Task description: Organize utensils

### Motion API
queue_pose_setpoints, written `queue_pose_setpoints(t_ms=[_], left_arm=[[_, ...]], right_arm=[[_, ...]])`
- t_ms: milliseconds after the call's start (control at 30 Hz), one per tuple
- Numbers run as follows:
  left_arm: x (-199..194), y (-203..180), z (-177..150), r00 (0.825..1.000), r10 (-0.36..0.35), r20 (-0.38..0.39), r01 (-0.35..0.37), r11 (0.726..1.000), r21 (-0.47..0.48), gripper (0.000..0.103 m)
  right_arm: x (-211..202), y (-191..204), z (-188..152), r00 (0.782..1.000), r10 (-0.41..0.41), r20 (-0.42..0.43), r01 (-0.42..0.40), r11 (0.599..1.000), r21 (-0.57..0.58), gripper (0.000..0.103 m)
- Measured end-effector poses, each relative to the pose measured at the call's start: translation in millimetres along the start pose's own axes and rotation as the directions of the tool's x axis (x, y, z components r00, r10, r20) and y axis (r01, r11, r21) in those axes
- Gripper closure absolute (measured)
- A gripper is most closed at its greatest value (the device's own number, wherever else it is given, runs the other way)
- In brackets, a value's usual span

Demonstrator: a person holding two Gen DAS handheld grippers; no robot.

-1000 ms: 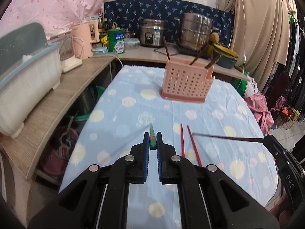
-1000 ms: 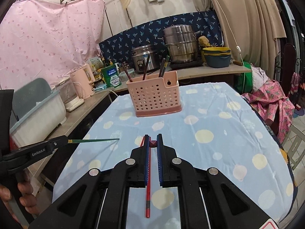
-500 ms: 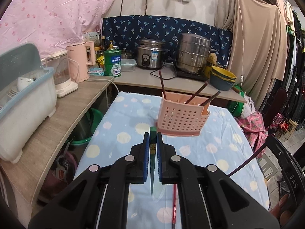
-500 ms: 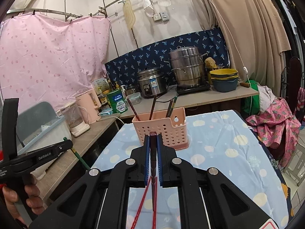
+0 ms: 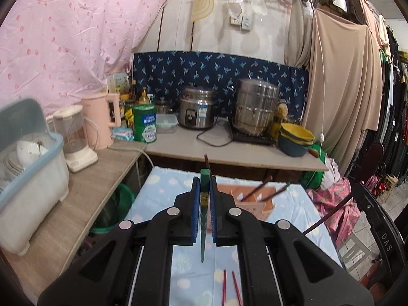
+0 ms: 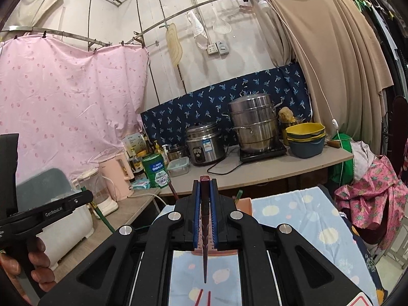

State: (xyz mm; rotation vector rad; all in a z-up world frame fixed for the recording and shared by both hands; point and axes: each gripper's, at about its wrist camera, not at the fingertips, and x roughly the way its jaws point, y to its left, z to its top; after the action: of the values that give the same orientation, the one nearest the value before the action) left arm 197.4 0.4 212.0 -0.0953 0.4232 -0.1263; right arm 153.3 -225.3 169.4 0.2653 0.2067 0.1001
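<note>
Left gripper (image 5: 203, 191): bottom centre of the left wrist view, jaws clamped on a green chopstick (image 5: 203, 219) that stands upright between the blue pads, blunt end up, thin tip hanging down over the tablecloth
Right gripper (image 6: 204, 199): bottom centre of the right wrist view, jaws clamped on a dark red chopstick (image 6: 204, 234), also upright, blunt end up, tip pointing down
Each in the other's view: the right gripper sits at the right edge of the left wrist view with its chopstick slanting to the lower left; the left gripper sits at the left edge of the right wrist view, a hand (image 6: 33, 262) wrapped round its handle
Basket (image 5: 251, 204): pink, on the table just behind the left gripper, mostly hidden by the fingers; dark chopsticks (image 5: 257, 191) lean out of it
Loose pair (image 5: 230, 289): two red chopsticks lying side by side on the tablecloth at the bottom of the left wrist view, below the green tip
Table (image 5: 158, 188): covered with a light blue cloth with pale spots
Counter (image 5: 242, 155): behind the table, across mid frame, carrying a rice cooker (image 5: 196, 112), a steel steamer pot (image 5: 256, 109), a green tin (image 5: 144, 123) and stacked yellow and blue bowls (image 5: 295, 137)
Left side: a pink kettle (image 5: 100, 119) and a dish rack (image 5: 28, 165) holding bowls
Back wall: pink sheet at upper left, navy patterned cloth behind the pots
</note>
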Motion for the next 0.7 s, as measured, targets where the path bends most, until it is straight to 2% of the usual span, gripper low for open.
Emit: queue_pose_setpoints(t_ms=[400, 700], left_arm=[[27.1, -16.5, 68.1, 0.989, -0.019, 0.146, 0.022, 1.0, -0.018, 0.096], [63.5, -27.2, 74.1, 0.986, -0.036, 0.16, 0.037, 0.999, -0.004, 0.096]], right_arm=[[51.9, -9.3, 60.4, 0.99, -0.019, 0.139, 0.012, 0.999, 0.048, 0.095], [101.2, -21.0, 62.4, 0.993, -0.053, 0.108, 0.046, 0.997, 0.061, 0.095]])
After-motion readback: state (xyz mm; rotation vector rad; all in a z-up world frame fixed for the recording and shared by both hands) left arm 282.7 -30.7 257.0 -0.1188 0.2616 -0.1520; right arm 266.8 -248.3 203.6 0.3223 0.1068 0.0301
